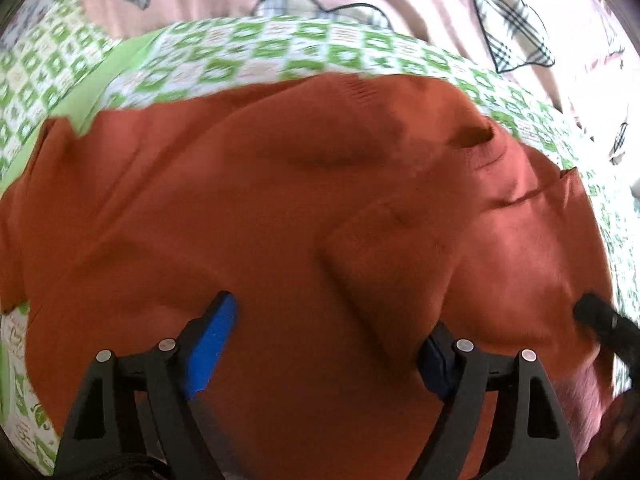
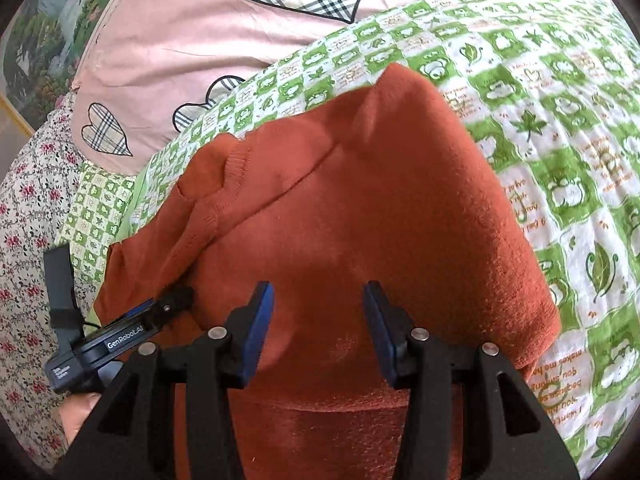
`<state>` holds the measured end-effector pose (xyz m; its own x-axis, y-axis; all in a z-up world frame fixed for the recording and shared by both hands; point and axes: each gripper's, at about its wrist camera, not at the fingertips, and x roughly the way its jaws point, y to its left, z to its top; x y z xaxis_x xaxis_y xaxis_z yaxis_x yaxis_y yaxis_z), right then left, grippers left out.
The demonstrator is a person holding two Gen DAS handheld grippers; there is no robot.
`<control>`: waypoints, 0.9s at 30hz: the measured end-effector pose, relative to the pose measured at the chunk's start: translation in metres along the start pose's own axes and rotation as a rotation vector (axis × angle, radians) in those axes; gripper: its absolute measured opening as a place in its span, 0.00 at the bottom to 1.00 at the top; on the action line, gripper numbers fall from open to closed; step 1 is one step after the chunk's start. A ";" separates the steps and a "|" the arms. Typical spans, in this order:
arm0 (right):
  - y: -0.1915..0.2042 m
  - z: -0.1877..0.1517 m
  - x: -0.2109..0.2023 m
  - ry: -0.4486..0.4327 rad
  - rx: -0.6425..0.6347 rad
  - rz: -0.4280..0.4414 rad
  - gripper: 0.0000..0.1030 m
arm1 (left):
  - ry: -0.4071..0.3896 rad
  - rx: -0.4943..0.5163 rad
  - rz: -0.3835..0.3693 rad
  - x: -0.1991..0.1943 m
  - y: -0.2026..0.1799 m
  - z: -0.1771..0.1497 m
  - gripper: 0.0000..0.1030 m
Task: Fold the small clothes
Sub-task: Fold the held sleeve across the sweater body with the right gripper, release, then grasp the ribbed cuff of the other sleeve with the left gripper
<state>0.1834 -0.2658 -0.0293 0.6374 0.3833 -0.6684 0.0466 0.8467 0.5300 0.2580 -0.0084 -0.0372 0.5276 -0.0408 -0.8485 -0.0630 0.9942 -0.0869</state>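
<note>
A: Where's the rust-orange sweater (image 2: 360, 216)?

B: On the green checked sheet (image 2: 560, 120) of the bed, partly folded, I think; the left view is blurred.

A: Grippers?

B: Left gripper (image 1: 332, 344) spread wide, right gripper (image 2: 318, 320) half spread, neither pinching cloth. Next: catch an edge and fold over.

Left hand-held gripper (image 1: 324, 344) gapes wide; right hand-held gripper (image 2: 318, 330) stands partly open, angled downward.

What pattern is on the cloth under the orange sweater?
Green and white checks with little leaf and animal prints on the cloth, clearest in the right wrist view, beneath the sweater.
</note>
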 end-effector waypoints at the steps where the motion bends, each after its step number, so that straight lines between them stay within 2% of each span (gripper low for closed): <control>1: -0.001 -0.001 0.000 0.000 0.004 0.007 0.47 | -0.001 -0.011 -0.020 -0.006 0.014 -0.009 0.81; 2: -0.002 -0.003 0.000 0.001 0.007 0.012 0.47 | -0.006 -0.024 -0.041 -0.013 0.025 -0.017 0.82; 5: -0.004 -0.006 -0.001 -0.003 0.005 0.012 0.47 | -0.017 -0.070 -0.036 -0.032 0.052 -0.042 0.81; 7: -0.004 -0.007 -0.001 -0.003 0.009 0.013 0.47 | -0.012 -0.122 -0.106 -0.039 0.064 -0.053 0.82; 10: -0.004 -0.007 -0.001 -0.004 0.010 0.012 0.48 | -0.014 -0.153 -0.164 -0.040 0.065 -0.053 0.84; 14: -0.003 -0.007 -0.005 -0.008 0.007 0.017 0.55 | 0.001 -0.232 -0.225 -0.033 0.059 -0.043 0.87; 16: -0.003 -0.007 -0.012 -0.021 0.002 0.013 0.57 | -0.008 -0.292 -0.295 -0.035 0.063 -0.043 0.87; 18: -0.005 -0.006 -0.018 -0.029 0.006 0.014 0.58 | -0.017 -0.366 -0.407 -0.038 0.071 -0.049 0.88; 22: -0.006 -0.005 -0.027 -0.047 0.001 0.011 0.59 | -0.017 -0.461 -0.493 -0.038 0.090 -0.060 0.88; 24: -0.007 -0.005 -0.028 -0.048 0.003 0.012 0.60 | 0.009 -0.453 -0.470 -0.032 0.089 -0.055 0.88; 26: -0.007 -0.006 -0.029 -0.050 0.005 0.012 0.60 | -0.014 -0.400 -0.423 -0.032 0.080 -0.046 0.86; 27: -0.007 -0.006 -0.030 -0.052 0.008 0.014 0.60 | -0.026 -0.355 -0.386 -0.030 0.073 -0.041 0.79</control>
<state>0.1598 -0.2811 -0.0161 0.6775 0.3754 -0.6326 0.0431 0.8382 0.5436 0.2029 0.0617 -0.0391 0.5898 -0.3902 -0.7070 -0.1407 0.8124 -0.5658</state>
